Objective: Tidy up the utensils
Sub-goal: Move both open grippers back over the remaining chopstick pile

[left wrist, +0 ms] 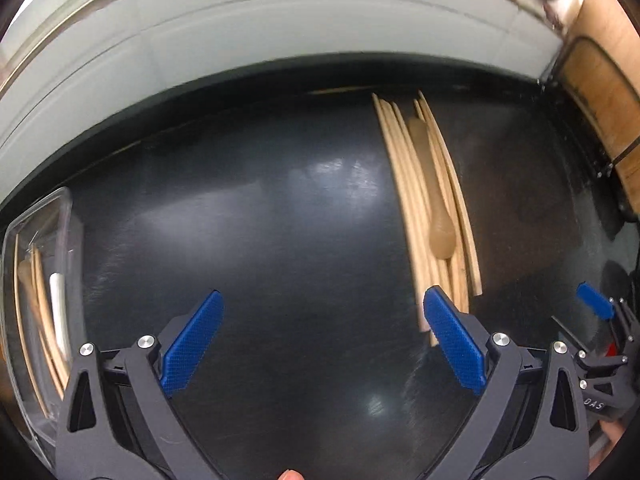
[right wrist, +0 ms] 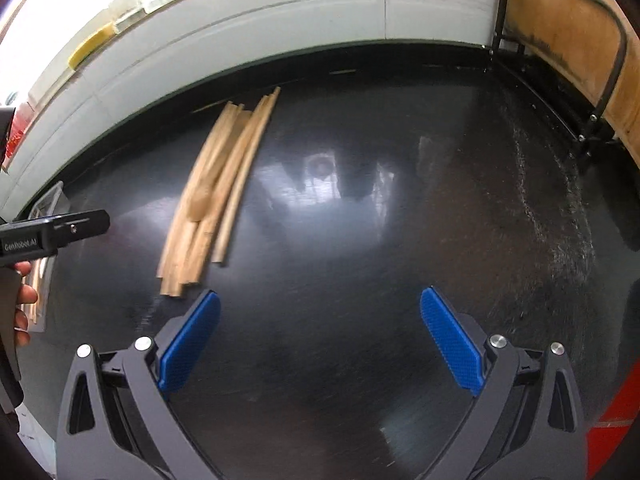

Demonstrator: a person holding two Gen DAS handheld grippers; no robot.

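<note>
Both tongs spread wide, nothing held; left gripper (left wrist: 322, 344) hangs over the dark table (left wrist: 248, 208), its right pad touching or just over the near ends of the chopstick bundle (left wrist: 428, 216); right gripper (right wrist: 320, 344) sits over bare table with the same bundle ahead and off its left pad; a tan spoon (left wrist: 438, 208) lies on top of the sticks, bowl end toward the tongs; clear container (left wrist: 38, 288) at the far left of the left tongs already has a few sticks and a white piece inside, exact contents blurred; chair (right wrist: 560, 40) off to the right tongs' far right, well apart; sticks are loose and stacked, so a pinch likely catches several or knocks the spoon off; glossy table means ends may skid away as the pads close; the two tongs are near each other, so both going for the bundle risks a clash; motion blur hints at a fast approach, overshoot possible.
</note>
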